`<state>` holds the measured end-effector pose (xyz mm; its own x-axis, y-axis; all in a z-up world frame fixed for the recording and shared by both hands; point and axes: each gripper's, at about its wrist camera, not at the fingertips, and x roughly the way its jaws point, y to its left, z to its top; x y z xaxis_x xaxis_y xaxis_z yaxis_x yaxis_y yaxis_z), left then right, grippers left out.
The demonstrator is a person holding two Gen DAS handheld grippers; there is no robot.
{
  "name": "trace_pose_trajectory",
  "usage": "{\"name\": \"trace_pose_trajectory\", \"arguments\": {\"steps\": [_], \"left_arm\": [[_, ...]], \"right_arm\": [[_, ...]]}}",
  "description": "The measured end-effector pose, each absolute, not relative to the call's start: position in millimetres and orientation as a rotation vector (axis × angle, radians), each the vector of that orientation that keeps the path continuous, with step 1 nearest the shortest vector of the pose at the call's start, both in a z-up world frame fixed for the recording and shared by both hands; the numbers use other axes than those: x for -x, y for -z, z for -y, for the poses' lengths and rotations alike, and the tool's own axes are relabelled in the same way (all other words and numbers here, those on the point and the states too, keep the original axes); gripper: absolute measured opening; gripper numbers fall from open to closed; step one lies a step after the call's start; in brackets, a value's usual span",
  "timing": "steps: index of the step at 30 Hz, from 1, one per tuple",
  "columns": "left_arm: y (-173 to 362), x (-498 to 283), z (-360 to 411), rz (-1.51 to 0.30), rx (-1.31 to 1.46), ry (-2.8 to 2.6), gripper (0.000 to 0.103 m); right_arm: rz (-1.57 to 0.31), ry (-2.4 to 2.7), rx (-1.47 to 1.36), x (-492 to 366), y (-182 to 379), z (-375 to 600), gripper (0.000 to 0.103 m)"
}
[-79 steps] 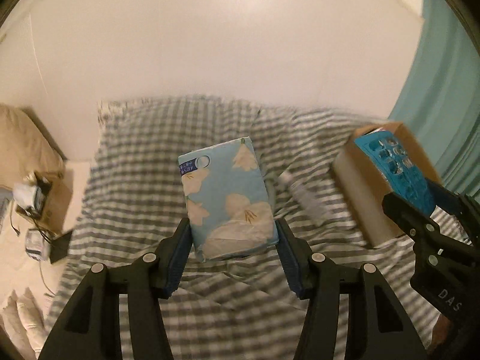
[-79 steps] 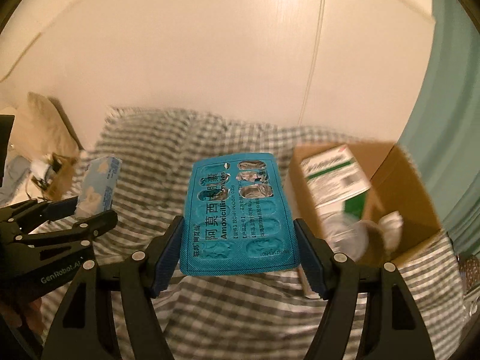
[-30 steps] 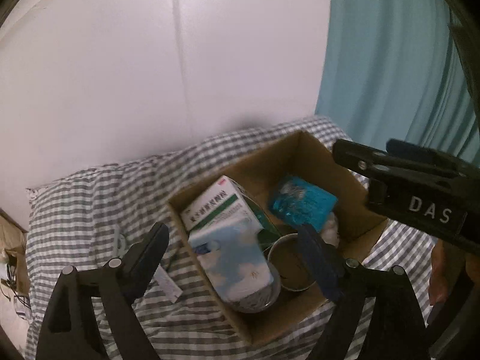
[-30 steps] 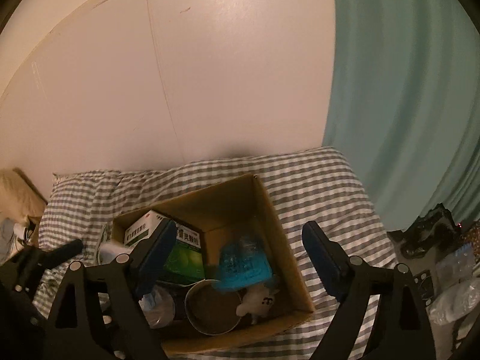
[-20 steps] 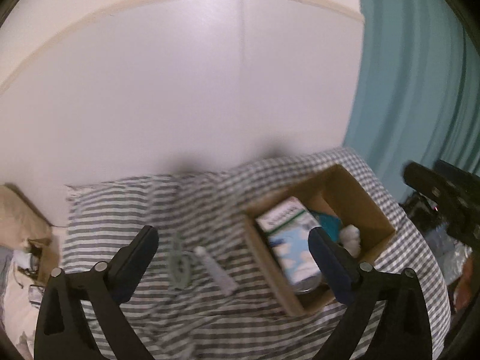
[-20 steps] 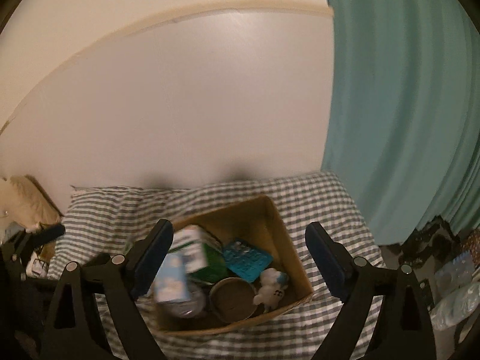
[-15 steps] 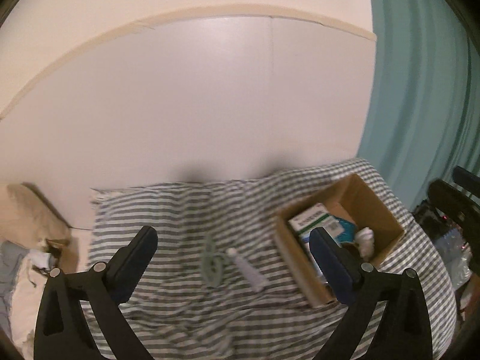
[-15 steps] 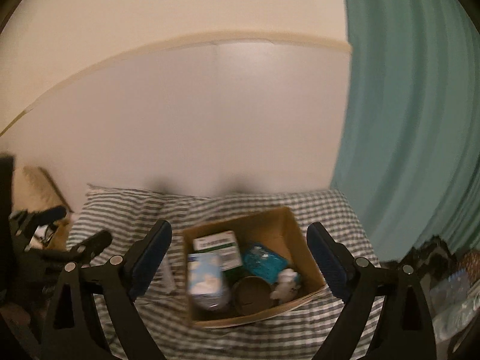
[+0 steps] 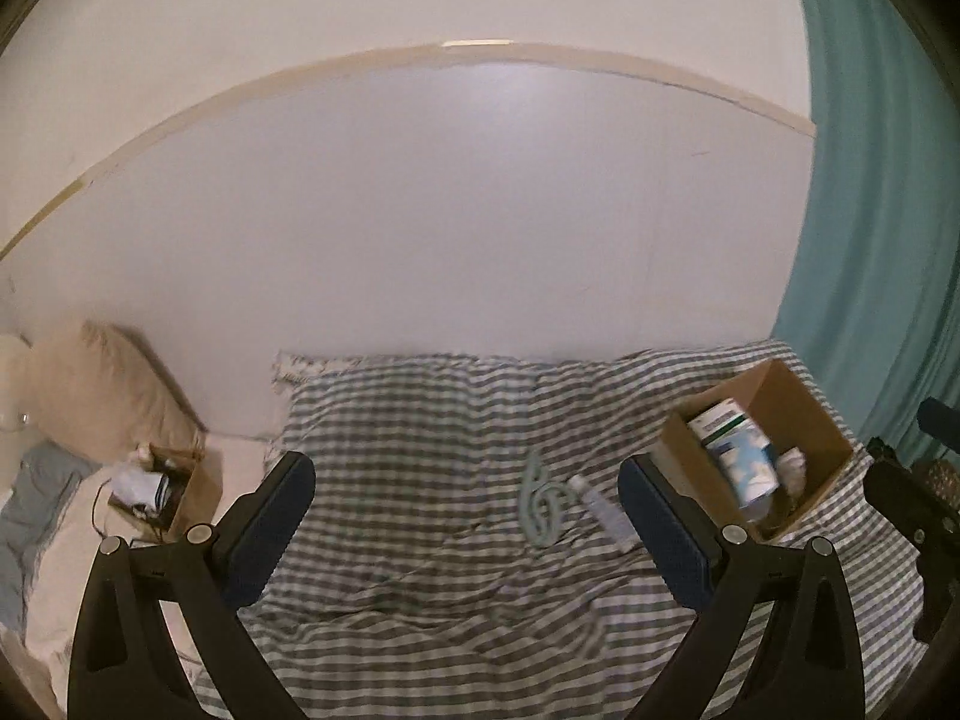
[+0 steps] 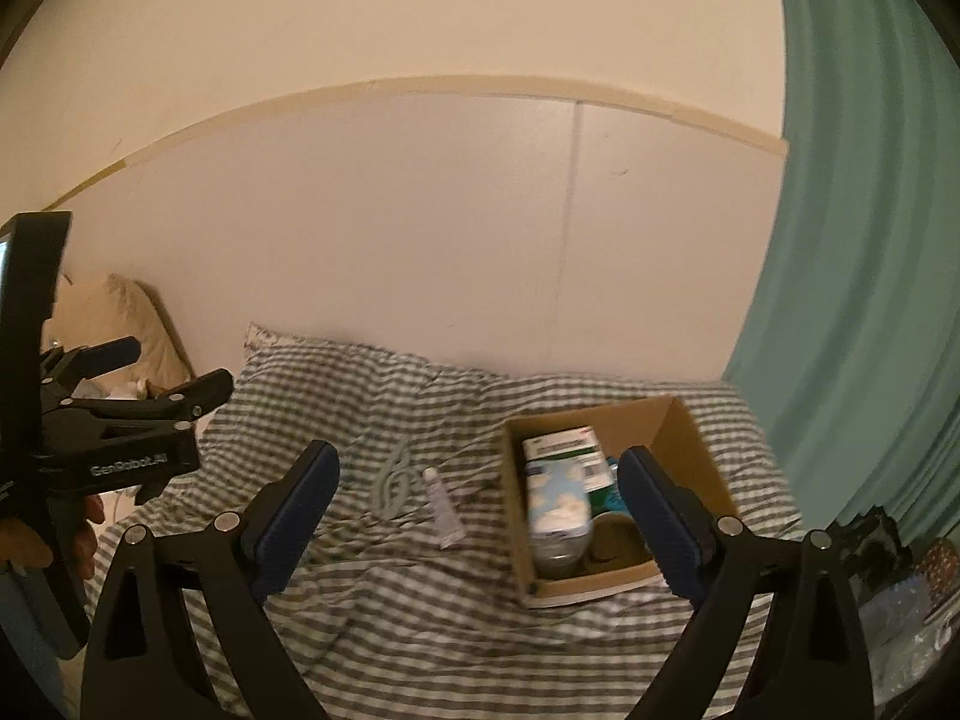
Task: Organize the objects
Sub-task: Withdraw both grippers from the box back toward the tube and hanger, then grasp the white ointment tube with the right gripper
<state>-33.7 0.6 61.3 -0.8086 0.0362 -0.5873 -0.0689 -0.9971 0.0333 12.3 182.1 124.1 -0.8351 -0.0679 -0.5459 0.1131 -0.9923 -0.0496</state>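
Observation:
A cardboard box [image 10: 690, 438] stands on the striped bedspread [image 10: 420, 630]. Inside it are a blue tissue pack [image 10: 555, 498], a green-and-white carton [image 10: 564, 444], a blue blister pack [image 10: 612, 498] and a round tin [image 10: 612, 534]. My right gripper [image 10: 479, 468] hangs well back from the box, its jaws opening with nothing between them. My left gripper [image 9: 468, 480] is wide open and empty, with the box [image 9: 822, 438] far off to its right. A coiled teal cable [image 9: 543, 504] and a white tube [image 9: 603, 510] lie on the bedspread left of the box.
A white wall runs behind the bed and a teal curtain [image 10: 852, 300] hangs on the right. A beige pillow [image 9: 102, 384] and a small box of clutter [image 9: 162, 492] sit at the left. Dark items [image 10: 870, 540] lie right of the bed. A hand [image 10: 78, 540] holds the left gripper [image 10: 120, 420].
The tissue pack and the blister pack, once held in my grippers, now lie in the box. Both grippers have opened and drawn back and up, so the box looks smaller.

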Motion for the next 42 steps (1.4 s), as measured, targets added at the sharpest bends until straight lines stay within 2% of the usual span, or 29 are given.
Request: {"name": "trace_pose_trajectory", "arguments": {"steps": [8,15,22,25,29,33,35,36,40,42], "left_arm": [[0.4,49.9,42.2,-0.044,1.064,-2.969,0.103],[55.7,79.5,49.7,-0.046,1.198,-2.933,0.103],[84.0,110.6,37.7,-0.061,1.218,-2.903,0.103],[98.9,126.2,33.0,-0.044,1.243,-2.888,0.103],[119.8,144.5,23.2,-0.061,1.285,-2.866,0.103],[137.7,154.5,10.2,-0.092,1.318,-2.841,0.103],[145.4,157.5,4.0,-0.106,1.335,-2.826,0.103],[149.0,158.8,0.7,-0.115,1.345,-2.817,0.103],[159.3,163.1,-10.9,-0.136,1.37,-2.795,0.103],[161.8,165.2,-16.3,-0.127,1.377,-2.782,0.103]], "right_arm": [[-0.102,2.847,-0.997,23.2,-79.2,-141.0,0.094],[-0.155,2.798,-1.176,74.9,-12.1,-112.7,0.094],[-0.254,2.764,-1.358,130.9,58.6,-107.1,0.094],[-0.267,2.74,-1.395,149.7,81.4,-108.3,0.087],[-0.301,2.712,-1.454,173.1,105.6,-109.8,0.07],[-0.311,2.691,-1.484,193.0,126.7,-112.1,0.062],[-0.291,2.675,-1.521,200.4,137.1,-116.0,0.042],[-0.277,2.666,-1.538,202.0,141.1,-118.2,0.037],[-0.23,2.682,-1.521,196.0,140.0,-128.8,0.022],[-0.225,2.721,-1.48,188.7,130.9,-134.8,0.022]]}}
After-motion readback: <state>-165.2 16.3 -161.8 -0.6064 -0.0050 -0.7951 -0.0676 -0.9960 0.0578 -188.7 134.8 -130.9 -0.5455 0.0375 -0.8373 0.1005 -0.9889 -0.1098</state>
